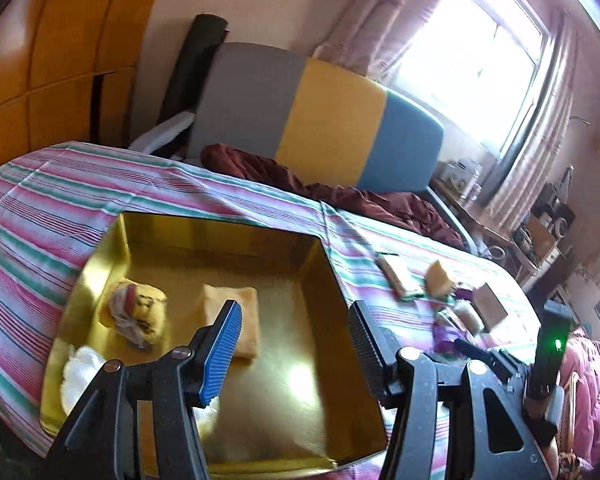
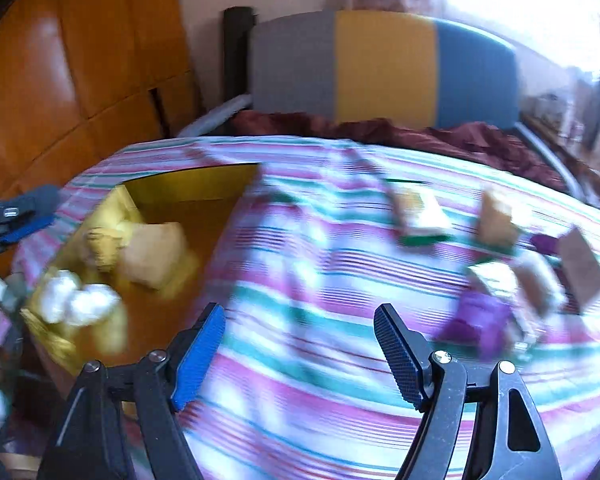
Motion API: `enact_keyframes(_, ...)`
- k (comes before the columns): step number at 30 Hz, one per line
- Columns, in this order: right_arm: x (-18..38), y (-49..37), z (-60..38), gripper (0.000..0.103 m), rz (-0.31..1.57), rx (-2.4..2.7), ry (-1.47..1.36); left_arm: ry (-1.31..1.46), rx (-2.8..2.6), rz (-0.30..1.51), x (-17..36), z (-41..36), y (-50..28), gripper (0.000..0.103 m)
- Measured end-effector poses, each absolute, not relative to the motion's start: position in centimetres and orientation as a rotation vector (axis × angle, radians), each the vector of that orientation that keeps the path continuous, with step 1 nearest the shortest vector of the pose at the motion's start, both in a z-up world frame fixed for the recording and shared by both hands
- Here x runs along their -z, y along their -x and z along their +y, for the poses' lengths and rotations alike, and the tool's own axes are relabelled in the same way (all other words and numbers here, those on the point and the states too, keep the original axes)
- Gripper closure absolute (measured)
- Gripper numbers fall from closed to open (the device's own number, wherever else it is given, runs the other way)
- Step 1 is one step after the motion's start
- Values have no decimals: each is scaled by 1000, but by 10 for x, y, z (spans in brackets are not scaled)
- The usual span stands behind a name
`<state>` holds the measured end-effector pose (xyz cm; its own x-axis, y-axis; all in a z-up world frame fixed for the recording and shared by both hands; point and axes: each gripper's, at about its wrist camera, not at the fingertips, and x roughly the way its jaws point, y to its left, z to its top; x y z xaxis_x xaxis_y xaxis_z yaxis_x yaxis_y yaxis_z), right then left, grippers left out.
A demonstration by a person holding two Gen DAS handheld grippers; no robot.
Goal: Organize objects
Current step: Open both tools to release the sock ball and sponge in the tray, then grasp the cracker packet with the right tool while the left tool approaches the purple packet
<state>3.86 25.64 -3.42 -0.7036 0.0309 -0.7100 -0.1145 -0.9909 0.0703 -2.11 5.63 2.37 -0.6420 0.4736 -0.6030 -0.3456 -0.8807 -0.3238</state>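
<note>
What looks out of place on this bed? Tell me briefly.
A loose cluster of small packets lies scattered on the striped bedsheet, at mixed angles, outside the gold tin, which already holds a few items. Both the left gripper and the right gripper are open and hold nothing.

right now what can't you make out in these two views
- Right wrist view: motion blur smears the small packets on the striped cloth; kinds unreadable.
- Left wrist view: the left tongs cover the gold tin's near floor.
- Left wrist view: window glare washes out everything outside.
- Left wrist view: shelf clutter too small to identify.
</note>
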Motion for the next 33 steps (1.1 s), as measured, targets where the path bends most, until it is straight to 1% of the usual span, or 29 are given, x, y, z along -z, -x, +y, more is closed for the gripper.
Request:
enact_keyframes(3,38,-49,296,26,225,-2736,1124,985,-2460,-234,-23,67,12,47)
enact_keyframes(9,55,-47,360,32,294,-2575,1120,982,-2405,-201,-26,87,-6,47)
enact_keyframes(10,58,-45,363,35,307,-2582,1131,979,-2403,-191,-26,90,-10,47)
enact_keyframes(14,66,-40,356,41,330,-2662,1165,994,-2386,-176,-23,99,-18,47)
enact_keyframes(20,57,-59,316,41,429,-2930,1190,1031,-2367,-175,-15,107,-26,47)
enact_keyframes(23,50,-77,317,41,374,-2948,1138,1046,-2347,-180,-10,112,-31,47)
enact_keyframes(25,45,-90,335,40,389,-2919,1069,1059,-2332,-166,-6,119,-34,47)
enact_keyframes(27,43,-100,359,40,349,-2837,1012,1066,-2310,-159,-3,126,-38,47)
enact_keyframes(33,49,-92,402,41,215,-2693,1060,1077,-2247,-85,2,152,-53,47)
